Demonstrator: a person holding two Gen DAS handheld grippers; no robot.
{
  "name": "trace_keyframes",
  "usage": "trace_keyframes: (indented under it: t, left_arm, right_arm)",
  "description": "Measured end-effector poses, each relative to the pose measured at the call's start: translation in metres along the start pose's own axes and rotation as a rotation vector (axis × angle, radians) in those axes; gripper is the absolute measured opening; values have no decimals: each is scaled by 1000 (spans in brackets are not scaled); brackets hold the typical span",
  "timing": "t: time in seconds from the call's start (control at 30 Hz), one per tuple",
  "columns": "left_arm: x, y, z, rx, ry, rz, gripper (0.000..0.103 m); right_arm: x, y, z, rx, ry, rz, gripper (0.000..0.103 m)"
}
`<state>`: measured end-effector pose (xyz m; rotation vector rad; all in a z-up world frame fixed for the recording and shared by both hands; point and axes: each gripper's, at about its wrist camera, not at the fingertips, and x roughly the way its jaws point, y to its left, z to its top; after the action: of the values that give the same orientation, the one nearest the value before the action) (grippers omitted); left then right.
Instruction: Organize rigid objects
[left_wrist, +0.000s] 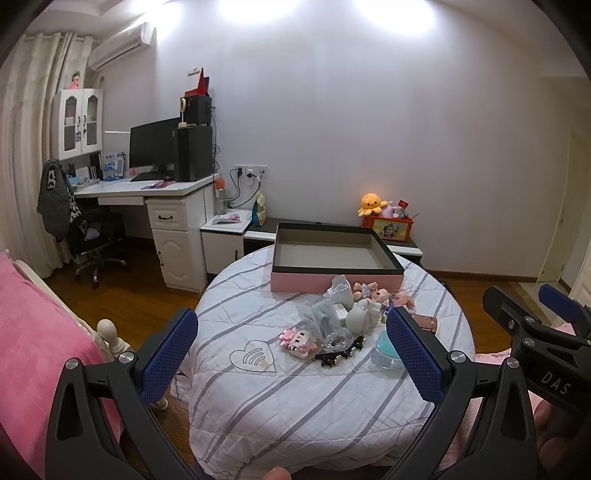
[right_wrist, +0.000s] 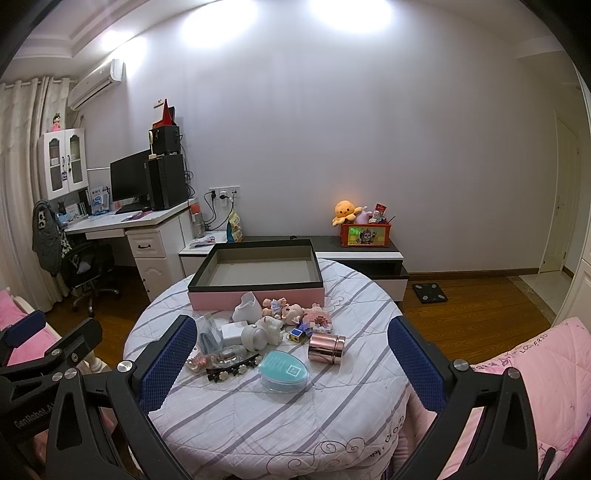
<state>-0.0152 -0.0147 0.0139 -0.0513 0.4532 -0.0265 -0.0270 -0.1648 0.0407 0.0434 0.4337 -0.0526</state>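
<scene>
Both the left gripper (left_wrist: 291, 354) and the right gripper (right_wrist: 291, 362) hover spread wide and empty above the round table with its striped quilted cover (right_wrist: 280, 413). The small trinkets lie heaped just before the empty pink box with a dark rim (right_wrist: 258, 275). Best start at the edge: the shiny rose-gold metal cylinder (right_wrist: 327, 349) lies clear, so grasp it across its middle and lower squarely
</scene>
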Motion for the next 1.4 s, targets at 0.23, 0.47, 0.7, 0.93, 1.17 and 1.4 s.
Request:
trace_keyframes:
  t: [0.23, 0.47, 0.7, 0.93, 1.17, 1.4]
  left_arm:
    - [-1, 2, 0, -1, 1, 0, 103]
    - [2, 3, 0, 0, 6, 0, 103]
    - [9, 5, -7, -3, 14, 1, 103]
    - [32, 9, -19, -11, 60, -1, 103]
    - [68, 8, -40, -7, 149, -20, 103]
    - [110, 10, -58, -2, 251, -8, 103]
  right_arm:
    - [0, 0, 0, -1, 4, 2, 103]
    - [1, 0, -2, 0, 10, 6, 103]
    - [9, -1, -5, -1, 25, 9, 103]
    - [31, -2, -14, -3, 80, 10, 103]
    - [61, -9, -27, 6, 156, 3, 103]
    - [98, -13, -46, 16, 260, 7, 103]
